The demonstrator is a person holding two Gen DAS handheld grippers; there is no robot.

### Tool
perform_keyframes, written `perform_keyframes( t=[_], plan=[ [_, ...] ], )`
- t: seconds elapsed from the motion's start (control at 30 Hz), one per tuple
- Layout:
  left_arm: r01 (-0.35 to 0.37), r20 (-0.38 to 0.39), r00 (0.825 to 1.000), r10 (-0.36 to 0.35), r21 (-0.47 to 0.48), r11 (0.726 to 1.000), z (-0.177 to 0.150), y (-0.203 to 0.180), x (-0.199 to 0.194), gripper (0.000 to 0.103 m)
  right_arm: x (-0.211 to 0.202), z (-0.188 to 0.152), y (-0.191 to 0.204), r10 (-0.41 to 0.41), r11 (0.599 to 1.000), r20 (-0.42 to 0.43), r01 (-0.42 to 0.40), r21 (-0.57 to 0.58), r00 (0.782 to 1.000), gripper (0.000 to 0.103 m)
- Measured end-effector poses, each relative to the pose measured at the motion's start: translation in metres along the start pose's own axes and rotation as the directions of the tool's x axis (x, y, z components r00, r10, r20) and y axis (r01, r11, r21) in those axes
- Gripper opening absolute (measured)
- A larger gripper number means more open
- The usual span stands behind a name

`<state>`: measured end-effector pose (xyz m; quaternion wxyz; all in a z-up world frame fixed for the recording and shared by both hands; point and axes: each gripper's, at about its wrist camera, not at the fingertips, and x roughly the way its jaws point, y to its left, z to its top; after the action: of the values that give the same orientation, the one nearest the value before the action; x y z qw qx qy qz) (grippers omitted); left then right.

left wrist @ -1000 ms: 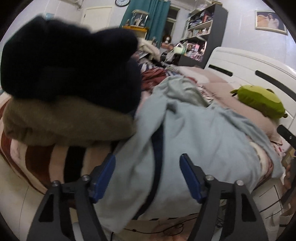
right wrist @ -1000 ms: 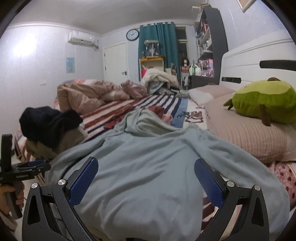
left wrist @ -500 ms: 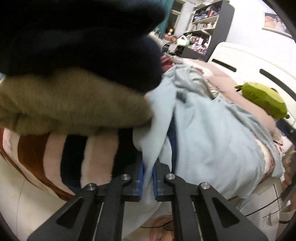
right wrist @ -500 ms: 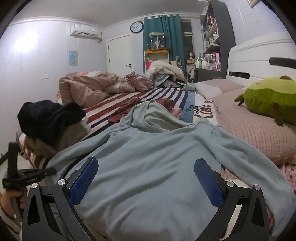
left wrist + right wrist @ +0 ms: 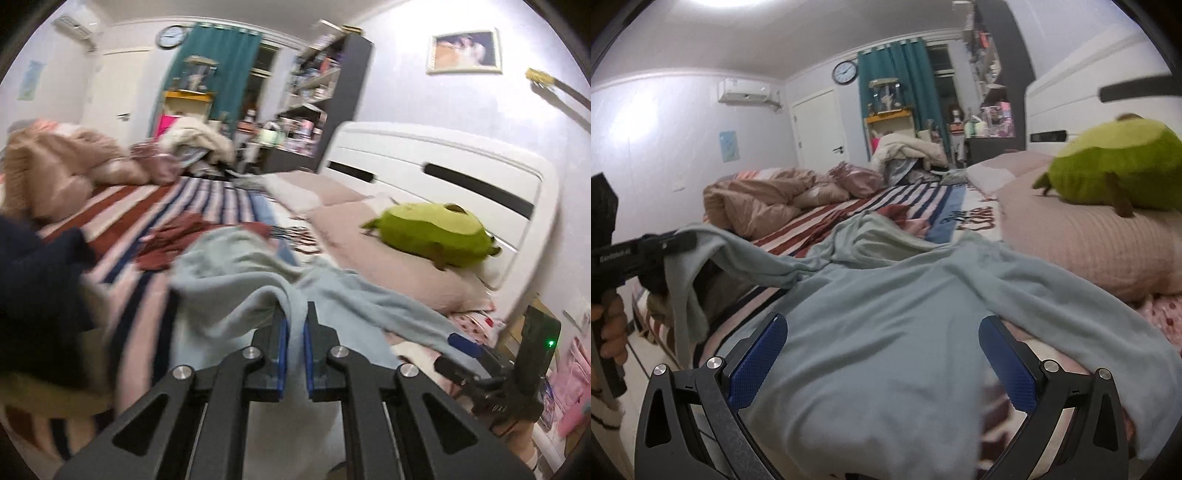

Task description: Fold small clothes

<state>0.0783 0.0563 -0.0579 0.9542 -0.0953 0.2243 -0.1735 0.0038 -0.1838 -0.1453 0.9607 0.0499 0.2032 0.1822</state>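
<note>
A pale blue top lies spread across the near end of a striped bed, its near-left edge now pinched and raised off the covers by the left claw, whose blue pads have clamped together on a fold of the cloth. A second ago those pads stood apart either side of that edge, low beside the bed; since then they have closed and the edge has come up, so that in the right wrist view it hangs from the claw at the far left, held by a hand. The right claw stands wide apart over the middle of the garment, gripping nothing. The lift suggests the first fold is starting, with the raised edge probably to be carried across the body. A pile of dark and brown clothes sits on the bed's left edge; a green plush toy rests on a pink pillow to the right.
</note>
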Motion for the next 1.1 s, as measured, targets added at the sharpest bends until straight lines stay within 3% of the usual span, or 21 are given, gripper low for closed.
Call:
perform_keyframes(
  t=[0.13, 0.3, 0.4, 0.43, 0.47, 0.57, 0.67, 0.8, 0.87, 0.93, 1.0, 1.07, 1.1],
  plan=[
    [0.091, -0.097, 0.991, -0.090, 0.006, 0.996, -0.015, -0.038, 0.044, 0.005, -0.019, -0.004, -0.039, -0.056, 0.997, 0.013, 0.055, 0.046, 0.998, 0.103],
    [0.155, -0.285, 0.946, -0.155, -0.021, 0.988, -0.059, -0.059, 0.098, 0.008, -0.031, -0.010, -0.076, -0.108, 0.991, 0.000, 0.108, 0.085, 0.994, 0.103],
    [0.170, -0.305, 0.937, -0.171, -0.029, 0.985, -0.069, -0.064, 0.097, 0.022, -0.030, -0.014, -0.087, -0.114, 0.988, -0.023, 0.116, 0.106, 0.993, 0.103],
    [0.167, -0.295, 0.941, -0.168, -0.028, 0.986, -0.068, -0.062, 0.092, 0.033, -0.028, -0.015, -0.089, -0.109, 0.988, -0.032, 0.112, 0.110, 0.993, 0.103],
    [0.159, -0.277, 0.948, -0.159, -0.022, 0.987, -0.066, -0.059, 0.081, 0.041, -0.027, -0.015, -0.089, -0.104, 0.988, -0.037, 0.108, 0.111, 0.994, 0.103],
    [0.096, -0.225, 0.970, -0.096, -0.008, 0.995, -0.054, -0.044, 0.059, 0.049, -0.015, -0.015, -0.079, -0.036, 0.994, -0.066, 0.043, 0.106, 0.997, 0.103],
    [-0.004, -0.169, 0.986, 0.005, 0.003, 1.000, -0.044, -0.020, 0.036, 0.066, 0.010, -0.015, -0.055, 0.097, 0.991, -0.118, -0.085, 0.102, 0.988, 0.103],
    [-0.152, -0.119, 0.981, 0.156, 0.042, 0.988, -0.037, 0.007, 0.016, 0.082, 0.039, -0.024, -0.012, 0.213, 0.976, -0.201, -0.199, 0.090, 0.956, 0.103],
    [-0.200, -0.111, 0.972, 0.205, 0.057, 0.978, -0.039, 0.020, 0.011, 0.088, 0.048, -0.028, 0.006, 0.237, 0.971, -0.226, -0.226, 0.076, 0.945, 0.095],
    [-0.232, -0.107, 0.966, 0.237, 0.060, 0.971, -0.042, 0.032, 0.009, 0.088, 0.061, -0.033, 0.023, 0.220, 0.976, -0.258, -0.215, 0.047, 0.941, 0.080],
    [-0.231, -0.098, 0.966, 0.237, 0.067, 0.971, -0.046, 0.041, 0.009, 0.088, 0.078, -0.039, 0.035, 0.154, 0.987, -0.314, -0.160, 0.008, 0.937, 0.079],
    [-0.225, -0.100, 0.967, 0.233, 0.091, 0.970, -0.049, 0.044, 0.010, 0.089, 0.092, -0.046, 0.040, 0.048, 0.996, -0.370, -0.074, -0.055, 0.928, 0.054],
    [-0.226, -0.103, 0.966, 0.237, 0.104, 0.968, -0.050, 0.045, 0.011, 0.089, 0.096, -0.049, 0.039, -0.003, 0.996, -0.387, -0.033, -0.087, 0.922, 0.029]
  ],
)
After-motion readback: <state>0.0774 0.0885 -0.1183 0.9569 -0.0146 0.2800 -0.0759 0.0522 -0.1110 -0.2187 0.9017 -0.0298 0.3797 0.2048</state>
